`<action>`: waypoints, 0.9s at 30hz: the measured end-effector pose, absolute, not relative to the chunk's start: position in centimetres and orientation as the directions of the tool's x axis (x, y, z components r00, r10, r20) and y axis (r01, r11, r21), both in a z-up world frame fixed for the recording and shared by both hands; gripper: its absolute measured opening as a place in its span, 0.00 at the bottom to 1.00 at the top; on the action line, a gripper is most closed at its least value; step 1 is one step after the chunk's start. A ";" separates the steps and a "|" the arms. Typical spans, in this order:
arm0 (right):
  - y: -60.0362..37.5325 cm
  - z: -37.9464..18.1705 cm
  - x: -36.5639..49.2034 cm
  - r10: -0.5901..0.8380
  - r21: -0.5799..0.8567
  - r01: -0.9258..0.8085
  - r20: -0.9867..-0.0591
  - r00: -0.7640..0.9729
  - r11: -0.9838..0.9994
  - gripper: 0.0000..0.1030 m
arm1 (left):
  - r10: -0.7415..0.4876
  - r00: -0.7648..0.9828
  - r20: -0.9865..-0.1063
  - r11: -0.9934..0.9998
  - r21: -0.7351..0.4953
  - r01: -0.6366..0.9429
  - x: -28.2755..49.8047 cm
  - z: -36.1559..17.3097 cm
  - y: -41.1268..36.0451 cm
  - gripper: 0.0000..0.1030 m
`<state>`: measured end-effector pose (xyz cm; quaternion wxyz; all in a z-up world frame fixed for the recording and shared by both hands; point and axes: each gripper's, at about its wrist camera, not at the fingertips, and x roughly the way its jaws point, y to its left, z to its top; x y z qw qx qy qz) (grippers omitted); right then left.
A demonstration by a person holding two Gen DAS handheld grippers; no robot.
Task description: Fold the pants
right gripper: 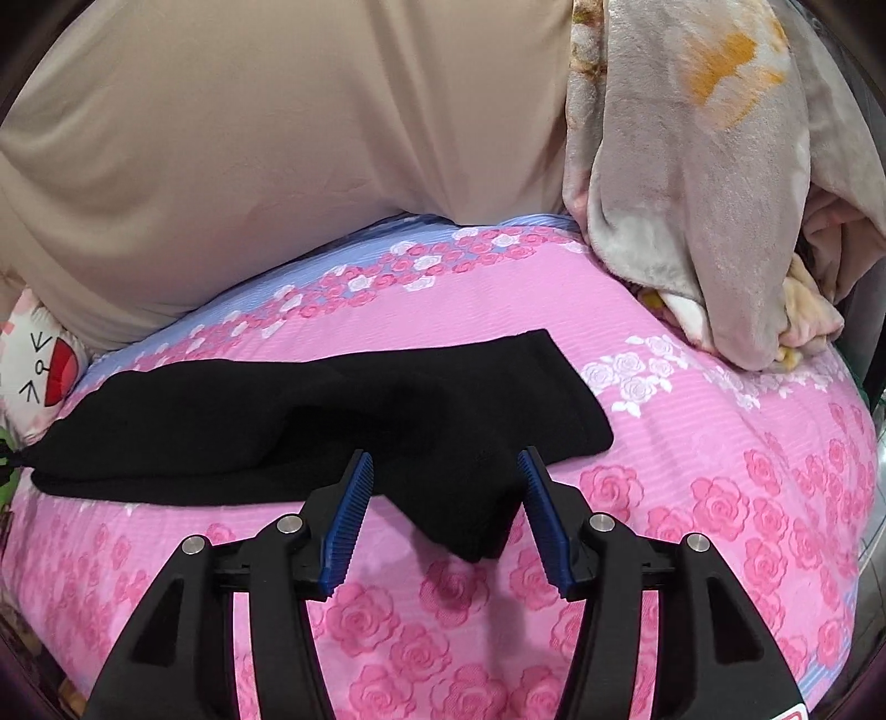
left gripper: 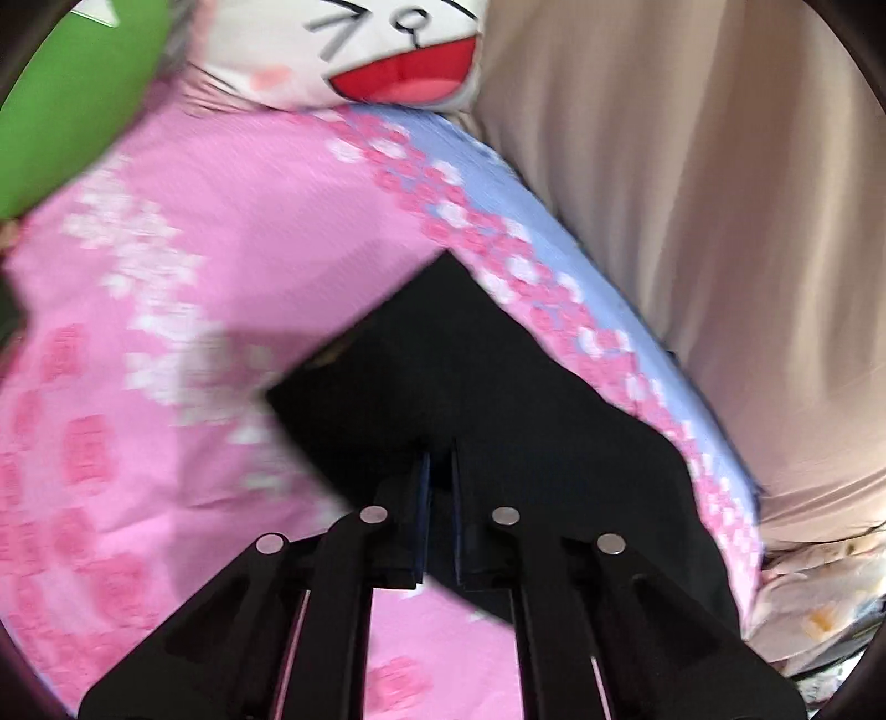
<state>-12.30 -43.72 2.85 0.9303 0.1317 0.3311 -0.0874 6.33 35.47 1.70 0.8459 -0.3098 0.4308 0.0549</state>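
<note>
Black pants lie flat across the pink rose bedsheet, with one corner hanging toward me. My right gripper is open, its blue pads on either side of that near corner, just above the cloth. In the left wrist view the pants fill the centre, and my left gripper is shut on their fabric, the jaws nearly together with black cloth between them. That view is blurred.
A beige curtain hangs behind the bed. A grey flowered blanket is piled at the back right. A cartoon-face pillow and a green cushion lie at the head of the bed.
</note>
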 end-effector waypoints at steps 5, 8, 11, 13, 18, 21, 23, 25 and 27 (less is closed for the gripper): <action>-44.8 1.0 -12.1 -0.010 0.294 0.266 -0.652 0.758 0.918 0.56 | -0.035 0.515 -0.856 0.807 -0.328 -0.491 5.7 -2.4 37.0 0.00; -45.3 1.5 -12.0 -0.006 0.336 0.288 -0.642 0.767 0.897 0.56 | -0.039 0.531 -0.847 0.782 -0.356 -0.511 4.5 -2.7 37.6 0.01; -45.4 3.4 -13.9 -0.071 0.325 0.327 -0.605 0.793 0.887 0.56 | -0.083 0.576 -0.813 0.798 -0.400 -0.451 3.0 -0.6 36.0 0.01; -44.8 4.7 -15.1 -0.051 0.354 0.296 -0.563 0.825 0.887 0.67 | -0.098 0.598 -0.795 0.836 -0.392 -0.384 2.8 1.2 33.7 0.06; -43.1 3.5 -11.1 0.226 0.544 0.143 -0.556 0.800 0.827 0.72 | -0.147 0.621 -0.770 0.880 -0.388 -0.273 4.5 2.5 29.0 0.52; -43.7 1.0 -7.1 0.277 0.596 0.190 -0.602 0.749 0.780 0.72 | -0.117 0.587 -0.801 0.892 -0.345 -0.293 5.9 1.4 27.7 0.54; -45.3 -1.1 -4.7 0.308 0.656 0.259 -0.618 0.723 0.709 0.64 | -0.111 0.561 -0.820 0.883 -0.340 -0.323 6.7 0.4 28.2 0.54; -46.3 -0.9 -3.0 0.291 0.663 0.263 -0.603 0.743 0.701 0.06 | -0.085 0.548 -0.832 0.876 -0.324 -0.358 7.0 -0.4 29.1 0.54; -45.5 2.7 -2.9 0.229 0.611 0.189 -0.539 0.810 0.768 0.05 | -0.050 0.536 -0.842 0.871 -0.299 -0.389 7.2 -0.9 29.7 0.54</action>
